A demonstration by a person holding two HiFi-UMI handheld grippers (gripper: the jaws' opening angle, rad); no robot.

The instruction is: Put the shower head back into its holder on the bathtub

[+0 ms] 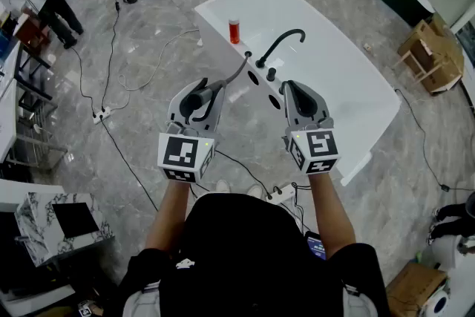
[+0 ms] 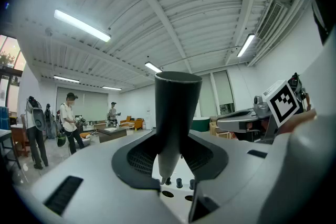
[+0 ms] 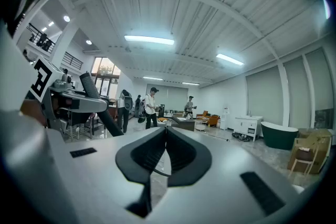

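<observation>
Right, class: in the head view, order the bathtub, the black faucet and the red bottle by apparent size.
1. bathtub
2. black faucet
3. red bottle
All three sit together, so nearness to the camera hardly skews this.

Bright, even light from ceiling tubes (image 2: 82, 25) — soft shadows, strong fisheye bending, dark vignetted corners.
</observation>
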